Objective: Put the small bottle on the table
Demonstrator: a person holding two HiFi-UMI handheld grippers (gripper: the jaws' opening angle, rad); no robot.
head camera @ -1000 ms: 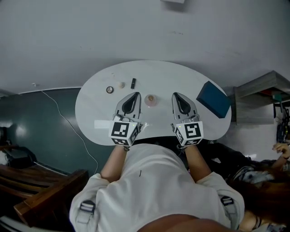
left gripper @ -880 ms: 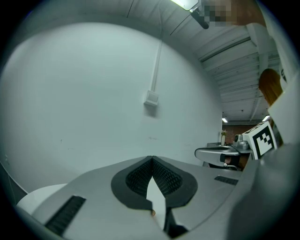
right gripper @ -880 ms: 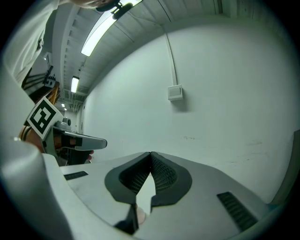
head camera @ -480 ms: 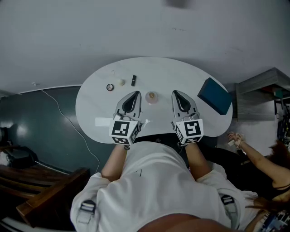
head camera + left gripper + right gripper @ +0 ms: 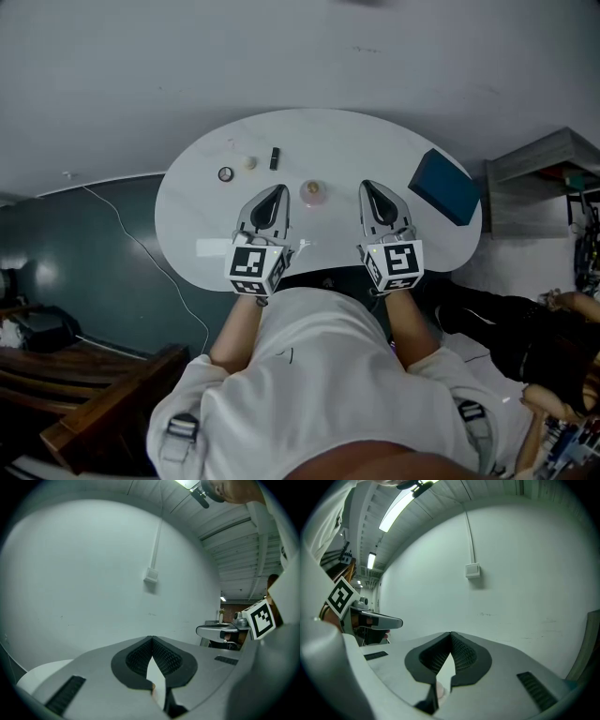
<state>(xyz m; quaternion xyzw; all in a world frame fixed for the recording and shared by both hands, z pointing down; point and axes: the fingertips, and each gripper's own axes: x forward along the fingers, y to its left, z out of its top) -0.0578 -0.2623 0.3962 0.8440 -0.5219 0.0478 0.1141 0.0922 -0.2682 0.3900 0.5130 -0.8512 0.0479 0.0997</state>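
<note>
**Head view.** From above, a white oval table [image 5: 206, 234] against a grey wall. Over its near half, the left gripper [image 5: 279, 189] and the right gripper [image 5: 367, 185], side by side and pointing away from the person, each with a marker cube at its rear. Between the two tips, the small bottle [image 5: 313, 193], upright on the table, near both grippers and touching neither. Farther left on the table, apart from the grippers: a round piece [image 5: 226, 173], a pale knob [image 5: 249, 162] and a black piece [image 5: 275, 157]. At the table's right end, a blue box [image 5: 445, 187]. On the dark floor at left, a white cable [image 5: 122, 234].

**Left gripper view.** Jaws closed, tips pressed together, nothing gripped. Beyond them, the bare wall with a wall box [image 5: 150, 575] under a thin conduit [image 5: 158, 531]. At the right edge, the right gripper, roughly level.

**Right gripper view.** Jaws likewise closed tip to tip, empty. Higher up, the same wall box and conduit. At the left edge, the left gripper. Low in the slit behind the tips, a pinkish speck [image 5: 439, 691], too small to identify.
</note>
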